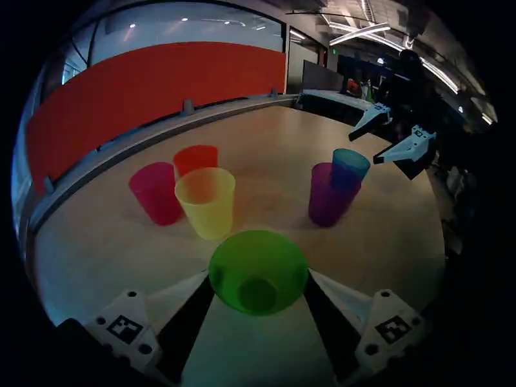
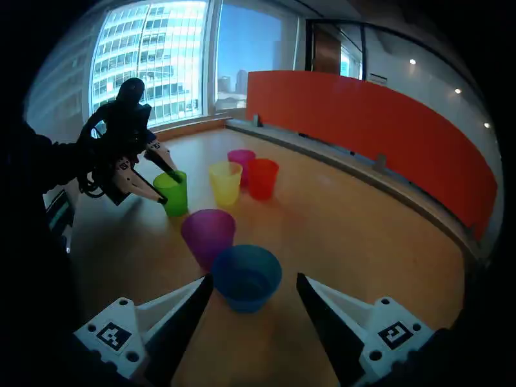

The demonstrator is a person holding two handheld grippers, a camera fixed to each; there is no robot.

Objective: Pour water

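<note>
Your green cup [image 1: 258, 274] and blue cup [image 2: 246, 274] look like thin, translucent plastic, smooth and faintly glossy. Your table [image 2: 361, 226] looks like wood, smooth with a soft sheen. The left gripper [image 1: 258, 278] has matt white plastic fingers [image 1: 138, 316].

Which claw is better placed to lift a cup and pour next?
Left. The left claw appears clamped on both sides of the green cup, ready to lift. The right claw is open at the blue cup, with a gap beside it, so it must close first.
</note>
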